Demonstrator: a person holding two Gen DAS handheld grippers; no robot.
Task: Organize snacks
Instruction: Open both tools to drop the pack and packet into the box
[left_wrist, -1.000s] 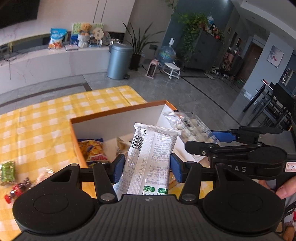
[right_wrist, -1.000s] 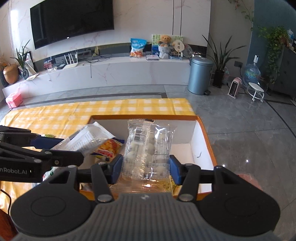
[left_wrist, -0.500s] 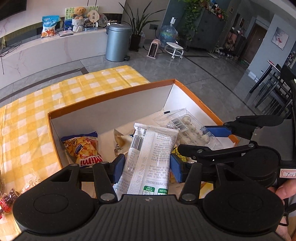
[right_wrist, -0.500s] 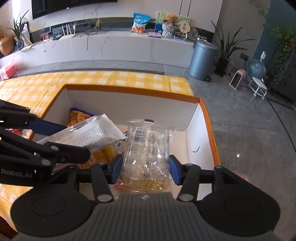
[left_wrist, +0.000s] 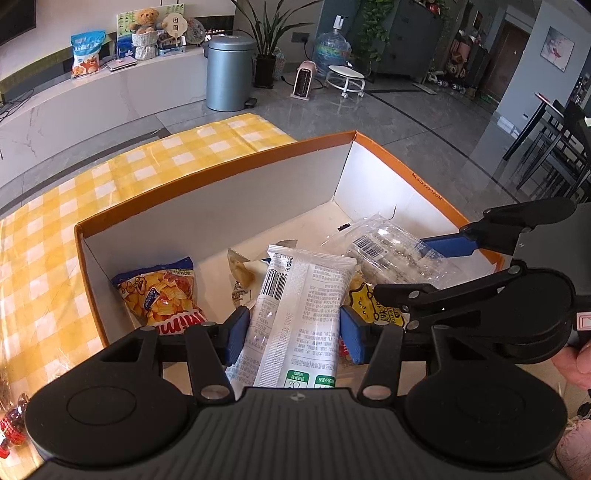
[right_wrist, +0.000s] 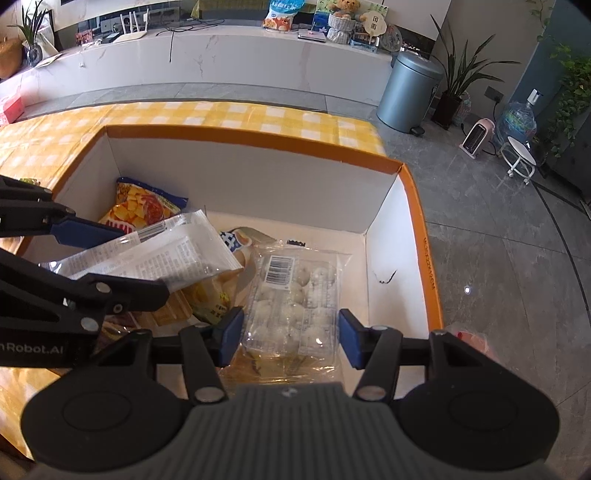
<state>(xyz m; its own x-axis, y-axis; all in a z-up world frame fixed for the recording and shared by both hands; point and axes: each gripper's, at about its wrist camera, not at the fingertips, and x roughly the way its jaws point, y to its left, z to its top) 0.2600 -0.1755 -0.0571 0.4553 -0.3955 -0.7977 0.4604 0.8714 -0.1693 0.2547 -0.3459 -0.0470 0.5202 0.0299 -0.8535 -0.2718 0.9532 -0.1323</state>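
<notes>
Both snack packs hanging over the orange box

Left hand-held gripper (left_wrist: 291, 334) is clamped on the white snack pack (left_wrist: 299, 314) and the right hand-held gripper (right_wrist: 288, 334) pinches the clear tray pack (right_wrist: 295, 299), both just above the orange box (right_wrist: 251, 138) on the table (left_wrist: 44, 240), with a chip bag (left_wrist: 162, 291) already lying inside.
</notes>
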